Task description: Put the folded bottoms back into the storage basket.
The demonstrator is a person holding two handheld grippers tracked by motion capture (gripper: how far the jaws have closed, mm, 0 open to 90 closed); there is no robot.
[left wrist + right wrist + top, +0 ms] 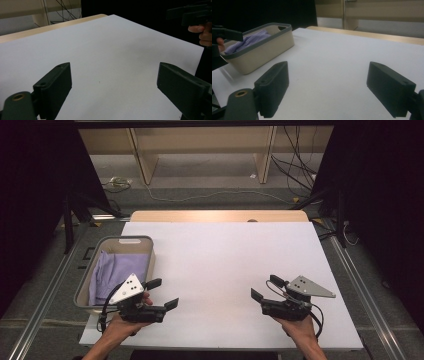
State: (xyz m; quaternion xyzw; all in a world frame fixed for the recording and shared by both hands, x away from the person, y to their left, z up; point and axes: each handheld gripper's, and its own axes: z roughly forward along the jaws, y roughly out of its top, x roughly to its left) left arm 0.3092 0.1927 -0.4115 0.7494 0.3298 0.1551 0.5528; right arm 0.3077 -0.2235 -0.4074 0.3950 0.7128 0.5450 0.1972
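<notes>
A beige basket with a grey rim point(85, 282) stands at the table's left edge, with a lavender cloth point(117, 270) folded inside it. The right gripper view shows the same basket point(265, 51) and cloth point(249, 40) at its left. My left gripper point(162, 294) hovers open just right of the basket's near end, nothing between its jaws. My right gripper point(263, 288) is held open over the near right part of the white table top point(220, 260), jaws pointing left and empty. Wide gaps separate the jaws of the left gripper point(113, 82) and right gripper point(328, 86) in their own views.
The white board lies on a wooden table whose far edge point(220, 216) shows as a light strip. Cables point(295, 170) and wooden furniture legs lie on the floor beyond. Metal rails point(45, 310) run along both sides of the table.
</notes>
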